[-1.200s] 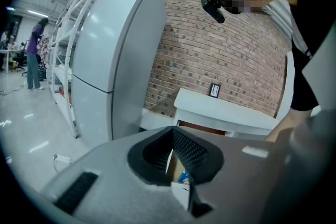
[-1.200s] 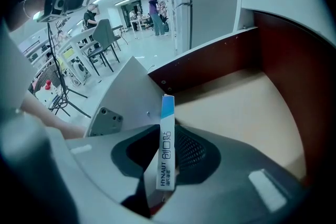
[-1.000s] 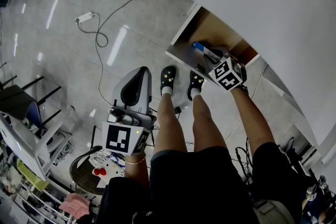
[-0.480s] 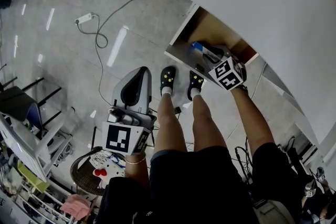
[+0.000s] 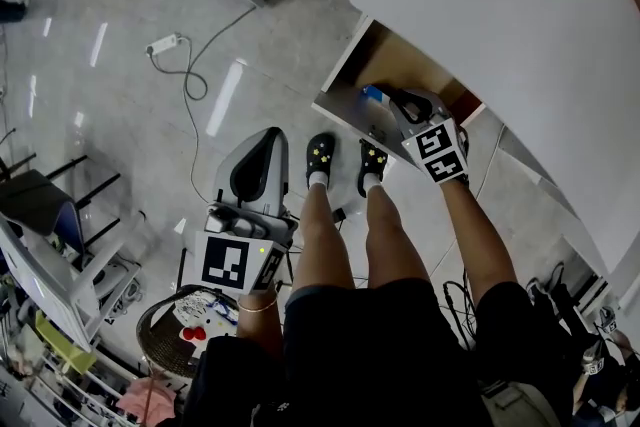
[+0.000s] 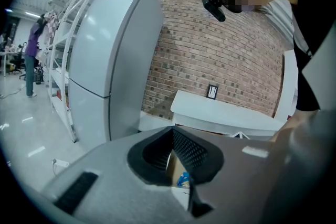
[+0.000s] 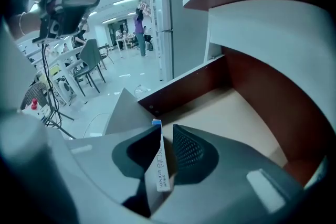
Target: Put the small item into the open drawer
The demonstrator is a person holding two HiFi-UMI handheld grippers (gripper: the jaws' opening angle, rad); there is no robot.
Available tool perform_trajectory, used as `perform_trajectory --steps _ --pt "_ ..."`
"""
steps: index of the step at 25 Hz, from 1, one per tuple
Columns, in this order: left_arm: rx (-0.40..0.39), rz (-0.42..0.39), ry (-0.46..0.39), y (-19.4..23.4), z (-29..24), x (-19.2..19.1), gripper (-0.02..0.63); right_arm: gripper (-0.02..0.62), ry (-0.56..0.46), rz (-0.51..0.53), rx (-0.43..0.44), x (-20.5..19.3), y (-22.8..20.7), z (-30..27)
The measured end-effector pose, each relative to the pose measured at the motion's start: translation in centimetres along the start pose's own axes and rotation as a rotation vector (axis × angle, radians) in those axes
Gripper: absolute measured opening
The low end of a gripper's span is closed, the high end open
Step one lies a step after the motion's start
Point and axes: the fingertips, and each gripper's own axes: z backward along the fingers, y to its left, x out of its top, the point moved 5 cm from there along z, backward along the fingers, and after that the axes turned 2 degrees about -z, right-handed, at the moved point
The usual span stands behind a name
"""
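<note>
So the right gripper (image 7: 165,131) is pinching the small flat white cardboard box with a blue end (image 7: 160,165). Its jaws have just been closing, with the box between them. The box lies flat against one pad, blue end poking out past the tips. It hangs above the tan floor of the open brown wooden drawer (image 7: 231,113), not touching it. Looks super light and fairly stiff to me, but thin card will probably crush or twist if squeezed hard. The broad faces are the place to grip, which is where it's held. The left gripper (image 6: 172,149) is off to the side, jaws slightly apart, nothing in them.
</note>
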Motion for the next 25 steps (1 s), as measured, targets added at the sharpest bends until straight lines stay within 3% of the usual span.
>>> perform_trajectory --steps 5,13,25 --pt "-0.007 -0.013 -0.007 -0.3 0.1 0.7 -0.003 0.014 -0.093 -0.042 -0.042 1.5 0.0 2.2" --pt "-0.028 -0.026 -0.013 -1.3 0.1 2.1 -0.003 0.014 -0.241 -0.163 -0.102 3.2 -0.5 6.6" --pt "-0.066 -0.073 -0.008 -2.8 0.6 5.0 -0.003 0.012 -0.422 -0.289 -0.116 6.7 1.0 14.4"
